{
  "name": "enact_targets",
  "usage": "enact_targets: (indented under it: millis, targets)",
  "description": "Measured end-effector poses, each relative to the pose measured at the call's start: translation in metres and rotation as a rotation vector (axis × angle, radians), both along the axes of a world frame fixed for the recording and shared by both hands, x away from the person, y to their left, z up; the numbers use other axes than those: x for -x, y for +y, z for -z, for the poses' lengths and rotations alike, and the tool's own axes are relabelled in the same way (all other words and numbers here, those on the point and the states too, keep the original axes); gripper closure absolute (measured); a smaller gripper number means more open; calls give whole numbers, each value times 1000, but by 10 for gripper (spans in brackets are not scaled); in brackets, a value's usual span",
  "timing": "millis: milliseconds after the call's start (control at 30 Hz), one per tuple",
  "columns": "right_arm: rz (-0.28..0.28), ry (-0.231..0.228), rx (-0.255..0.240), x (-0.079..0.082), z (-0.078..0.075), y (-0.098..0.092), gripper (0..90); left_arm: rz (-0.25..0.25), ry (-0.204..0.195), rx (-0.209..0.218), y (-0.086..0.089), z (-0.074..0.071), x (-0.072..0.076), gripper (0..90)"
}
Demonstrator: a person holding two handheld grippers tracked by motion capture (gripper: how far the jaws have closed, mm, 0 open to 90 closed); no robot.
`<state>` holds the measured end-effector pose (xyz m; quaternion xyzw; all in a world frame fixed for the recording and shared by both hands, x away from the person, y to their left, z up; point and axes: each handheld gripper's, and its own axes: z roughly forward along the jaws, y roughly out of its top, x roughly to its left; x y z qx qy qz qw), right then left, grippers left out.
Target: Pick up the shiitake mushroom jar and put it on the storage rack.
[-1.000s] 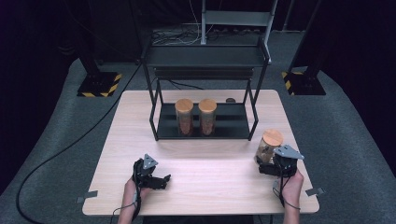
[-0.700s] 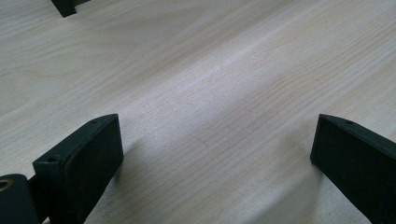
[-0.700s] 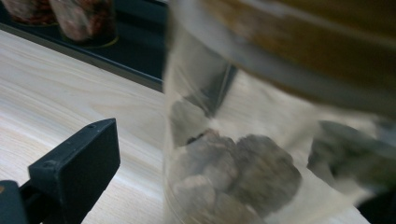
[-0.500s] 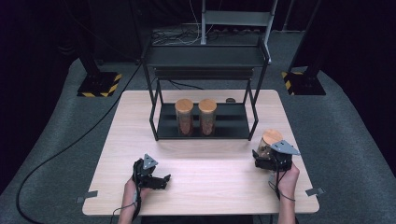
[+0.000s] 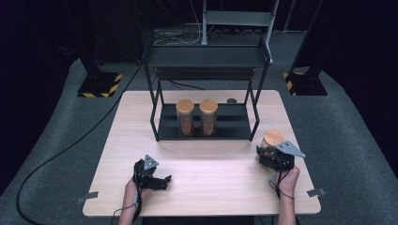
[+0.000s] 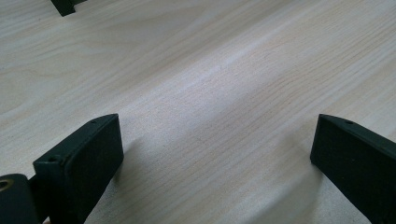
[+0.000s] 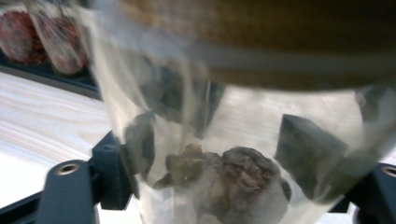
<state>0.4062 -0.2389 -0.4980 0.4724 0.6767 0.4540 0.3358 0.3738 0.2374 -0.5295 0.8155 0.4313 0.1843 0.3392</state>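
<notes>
— What do we see from the high view?

— We see a pale wooden table (image 5: 206, 183) with a black metal rack (image 5: 206, 84) standing at its far half. On the rack's lower shelf two glass jars (image 5: 197, 118) with wooden lids stand side by side, upright, filled with something reddish brown. A third jar (image 5: 272, 140) stands on the table at the right, just off the rack's right front leg. Our right gripper (image 5: 268, 158) sits against its near side, the hand behind it. Our left gripper (image 5: 159, 180) lies low on the table near the front edge, well apart from every jar.

— And the jaws there?

— From up there we cannot make out the right pair. The left pair point toward the right of the table, spread.

— What do we get from the left gripper view?

— Bare wood grain between two black jaws that stand wide apart, with nothing between them. A dark foot of the rack (image 6: 67, 5) peeks in at the top left corner.

— And the right gripper view?

— The jar (image 7: 243, 140) is right up against the lens, blurred, its wooden lid across the top and dark lumps at its bottom. Our jaws have just been closing, and they now press on the glass from both sides, so the jar is clamped between them. The two shelf jars (image 7: 42, 42) show at the upper left, behind the glass.
</notes>
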Motion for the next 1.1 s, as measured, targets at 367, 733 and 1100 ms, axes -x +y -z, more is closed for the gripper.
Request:
enact_targets:
  millis: [367, 733, 1100]
  targets:
    - [32, -24, -17, -1, 2, 0, 246, -3, 1, 2, 0, 0, 0, 17]
    - [24, -30, -13, 4, -6, 0, 247, -3, 1, 2, 0, 0, 0, 18]
    - [8, -19, -6, 7, -9, 4, 247, 3, 0, 1, 0, 0, 0, 18]
